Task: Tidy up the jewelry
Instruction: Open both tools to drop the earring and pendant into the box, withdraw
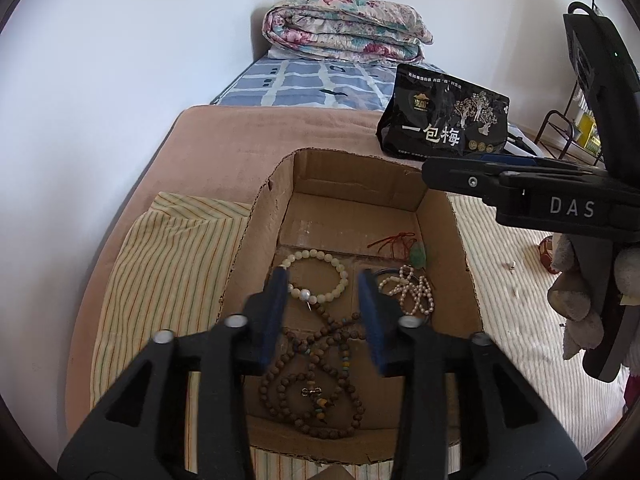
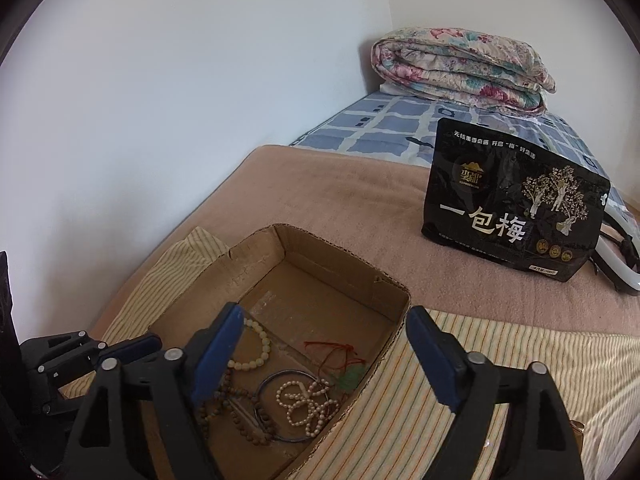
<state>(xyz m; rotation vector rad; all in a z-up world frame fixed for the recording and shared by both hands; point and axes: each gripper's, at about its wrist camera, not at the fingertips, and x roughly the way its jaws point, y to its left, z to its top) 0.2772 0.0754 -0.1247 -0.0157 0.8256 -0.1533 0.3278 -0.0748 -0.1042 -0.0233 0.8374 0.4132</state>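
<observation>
An open cardboard box (image 1: 440, 216) lies on the bed with jewelry on its floor. Inside are a white bead bracelet (image 1: 340, 276), a long brown wooden bead string (image 1: 320, 360), a tangled pearl string (image 1: 408, 288) over a dark bangle, and a green pendant (image 1: 418, 258) on red cord. My left gripper (image 1: 323, 284) hangs open just above the brown beads, with nothing between its pads. My right gripper (image 2: 326, 314) is wide open over the box's (image 2: 332, 276) right side, above the pearl string (image 2: 308, 404) and pendant (image 2: 350, 378), holding nothing.
The box rests on a striped cloth (image 1: 168, 264) over a brown blanket. A black snack bag (image 2: 512, 208) stands behind it on the right. A folded floral quilt (image 2: 464, 72) lies at the bed's far end. A small red item (image 1: 546, 254) sits on the white cover.
</observation>
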